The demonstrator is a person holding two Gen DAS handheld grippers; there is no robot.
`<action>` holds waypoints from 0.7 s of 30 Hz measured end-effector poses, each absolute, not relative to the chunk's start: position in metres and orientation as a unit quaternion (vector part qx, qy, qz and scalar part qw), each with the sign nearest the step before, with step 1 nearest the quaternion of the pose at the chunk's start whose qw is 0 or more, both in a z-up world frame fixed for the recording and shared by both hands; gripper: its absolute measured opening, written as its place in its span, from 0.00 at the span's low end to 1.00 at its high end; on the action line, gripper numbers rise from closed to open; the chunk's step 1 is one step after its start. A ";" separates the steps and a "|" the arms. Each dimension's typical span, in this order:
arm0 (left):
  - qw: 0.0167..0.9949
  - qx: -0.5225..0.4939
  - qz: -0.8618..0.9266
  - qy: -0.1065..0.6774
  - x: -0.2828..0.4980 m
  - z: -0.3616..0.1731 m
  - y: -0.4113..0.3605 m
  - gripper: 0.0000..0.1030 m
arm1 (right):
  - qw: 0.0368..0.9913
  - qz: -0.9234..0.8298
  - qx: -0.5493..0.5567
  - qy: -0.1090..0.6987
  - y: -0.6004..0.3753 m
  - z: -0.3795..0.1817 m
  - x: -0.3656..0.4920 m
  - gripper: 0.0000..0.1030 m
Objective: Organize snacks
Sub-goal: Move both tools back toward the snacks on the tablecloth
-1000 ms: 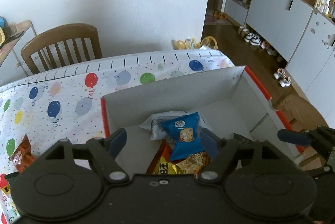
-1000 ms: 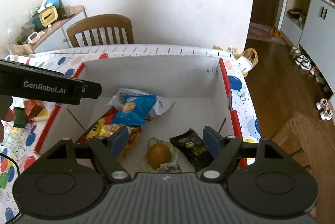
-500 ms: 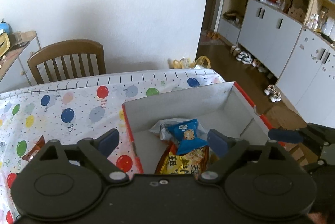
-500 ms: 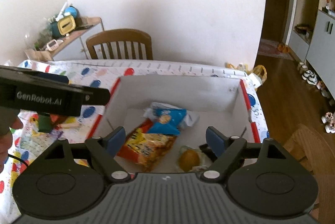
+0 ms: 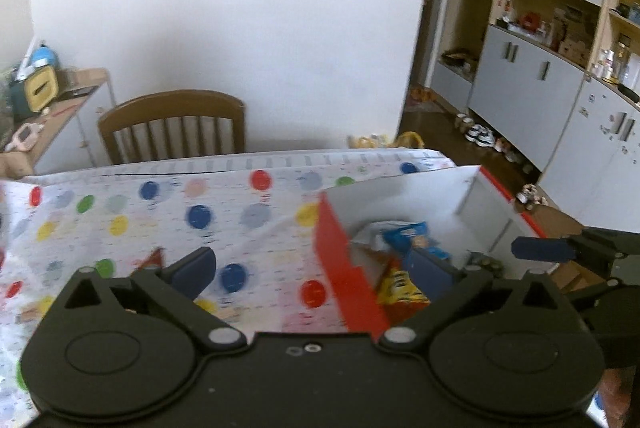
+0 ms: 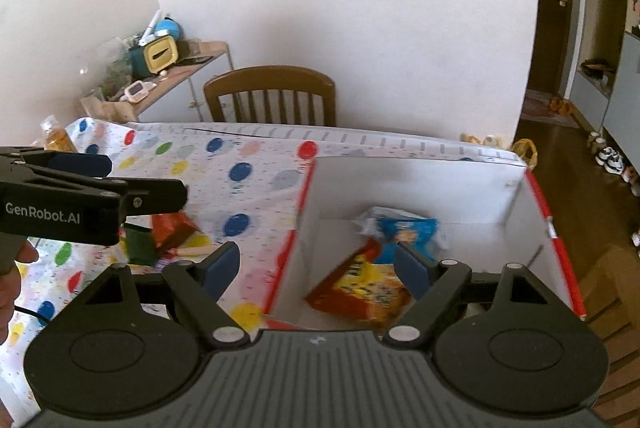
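Left tongs (image 5: pixel 310 268): jaws were opening, the blue pads wide apart with nothing between them; a second earlier they stood narrower over the box, straddling the blue packet.
Right tongs (image 6: pixel 316 268): stood open and empty, a little wider than a second before, when they hung low over the box floor.
Change of view: both tongs had drawn back and up from the box (image 6: pixel 416 184); it had filled both views earlier and now sat to the right, with much more of the balloon cloth (image 5: pixel 168 212) showing on the worktop.
Snacks in the box: a blue packet (image 6: pixel 406 230) printed with a cookie lay on a white wrapper against the far wall, and an orange-and-yellow bag (image 6: pixel 360 292) lay in front of it, nearer the left wall. The round yellow item and black packet seen earlier were hidden behind the right tongs.
Box: white inside, red outside, open at the top, standing at the worktop's right end.
Snacks outside: a red-brown packet (image 6: pixel 174 228) and a dark green one (image 6: pixel 140 248) lay on the cloth to the left of the box, well apart from it.
Writing: "GenRobot.AI" in white on the side of the left tongs, in the right wrist view; print on the snack packets was too blurred to read.
Beyond: a wooden chair (image 6: pixel 272 96) stood behind the worktop.
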State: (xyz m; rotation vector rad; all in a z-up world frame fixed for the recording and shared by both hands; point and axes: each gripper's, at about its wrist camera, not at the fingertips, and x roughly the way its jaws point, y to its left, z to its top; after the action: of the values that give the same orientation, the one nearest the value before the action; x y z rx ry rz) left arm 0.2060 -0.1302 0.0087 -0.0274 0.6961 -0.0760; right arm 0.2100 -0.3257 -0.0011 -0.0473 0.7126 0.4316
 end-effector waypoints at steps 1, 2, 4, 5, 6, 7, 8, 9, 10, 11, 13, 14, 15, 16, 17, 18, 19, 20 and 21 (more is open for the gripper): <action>0.940 -0.015 -0.033 0.339 0.203 0.009 -0.123 0.99 | 0.915 0.211 -0.022 0.344 -0.320 0.000 0.208 0.82; 0.941 -0.015 -0.029 0.337 0.199 0.009 -0.116 0.99 | 0.915 0.214 -0.020 0.340 -0.314 -0.001 0.205 0.82; 0.943 -0.015 -0.020 0.333 0.193 0.009 -0.101 0.99 | 0.916 0.219 -0.022 0.336 -0.304 -0.002 0.200 0.82; 0.943 -0.016 -0.016 0.332 0.190 0.009 -0.093 0.99 | 0.916 0.221 -0.023 0.335 -0.297 -0.003 0.198 0.82; 0.943 -0.017 -0.013 0.332 0.187 0.009 -0.086 0.99 | 0.915 0.224 -0.023 0.336 -0.292 -0.004 0.196 0.82; 0.943 -0.019 -0.009 0.332 0.183 0.007 -0.076 0.99 | 0.913 0.229 -0.021 0.336 -0.286 -0.005 0.195 0.82; 0.943 -0.020 -0.005 0.332 0.180 0.006 -0.068 0.99 | 0.911 0.236 -0.018 0.337 -0.281 -0.006 0.193 0.82; 0.943 -0.021 -0.002 0.333 0.178 0.005 -0.061 0.99 | 0.910 0.240 -0.018 0.337 -0.276 -0.008 0.192 0.82; 0.942 -0.023 0.001 0.334 0.175 0.003 -0.053 0.99 | 0.909 0.242 -0.019 0.337 -0.270 -0.009 0.190 0.82; 0.942 -0.025 0.004 0.335 0.173 0.001 -0.044 0.99 | 0.909 0.244 -0.022 0.338 -0.263 -0.010 0.189 0.82; 0.941 -0.027 0.008 0.336 0.169 -0.001 -0.030 0.99 | 0.907 0.249 -0.027 0.339 -0.251 -0.013 0.185 0.82; 0.941 -0.028 0.012 0.337 0.167 -0.003 -0.022 0.99 | 0.906 0.252 -0.029 0.339 -0.245 -0.014 0.184 0.82; 0.941 -0.030 0.015 0.338 0.166 -0.004 -0.015 0.99 | 0.904 0.256 -0.032 0.339 -0.239 -0.016 0.183 0.82; 0.940 -0.031 0.017 0.339 0.164 -0.005 -0.010 0.99 | 0.903 0.260 -0.035 0.340 -0.235 -0.017 0.181 0.82; 0.940 -0.033 0.020 0.340 0.164 -0.007 -0.003 0.99 | 0.901 0.264 -0.037 0.342 -0.228 -0.019 0.181 0.82; 0.939 -0.034 0.022 0.342 0.163 -0.009 0.002 0.99 | 0.900 0.267 -0.037 0.343 -0.223 -0.021 0.180 0.82; 0.938 -0.035 0.024 0.344 0.162 -0.012 0.008 0.99 | 0.898 0.271 -0.038 0.344 -0.217 -0.023 0.180 0.82; 0.937 -0.035 0.027 0.345 0.160 -0.013 0.013 0.99 | 0.897 0.274 -0.040 0.346 -0.212 -0.024 0.180 0.82; 0.937 -0.036 0.029 0.347 0.160 -0.016 0.018 0.99 | 0.895 0.277 -0.043 0.348 -0.206 -0.027 0.180 0.82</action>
State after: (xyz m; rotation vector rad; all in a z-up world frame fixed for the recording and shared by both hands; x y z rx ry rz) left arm 0.1601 0.0175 -0.0161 -0.0732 0.7099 0.0603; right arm 0.1801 -0.2055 -0.0265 -0.0885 0.7212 0.5745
